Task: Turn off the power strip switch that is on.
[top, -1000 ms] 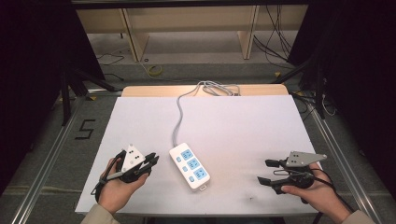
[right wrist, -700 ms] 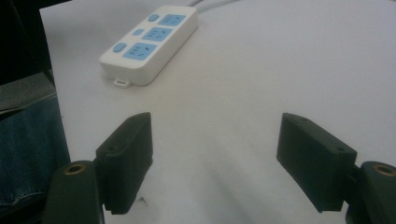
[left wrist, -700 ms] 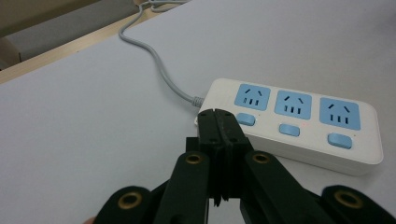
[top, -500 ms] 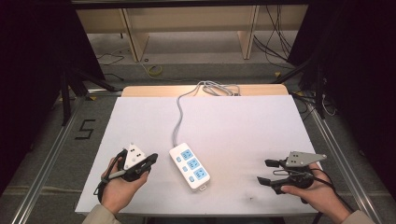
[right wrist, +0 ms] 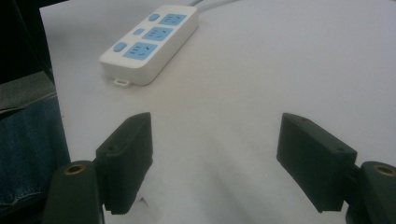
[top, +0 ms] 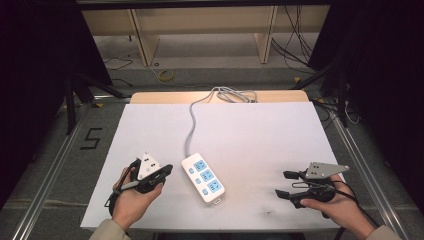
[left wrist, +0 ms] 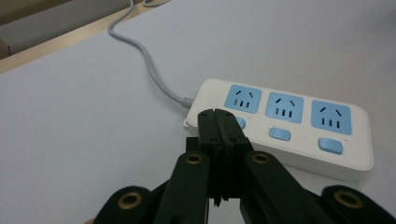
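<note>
High view: white power strip [top: 202,177] lies flat on white table [top: 260,135], near front edge, between both hands. Grey cord [top: 190,131] runs to far edge. Left gripper [top: 167,169] just beside strip, jaws pressed together, holding nothing. Right gripper [top: 282,184] well apart from strip, jaws spread wide, empty.

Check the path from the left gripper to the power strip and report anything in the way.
Nothing visible blocks it. The left gripper, shut, points at the power strip across bare white table. The strip's grey cord runs off toward the far edge, away from that path. The right gripper sits open, well off to the other side.
</note>
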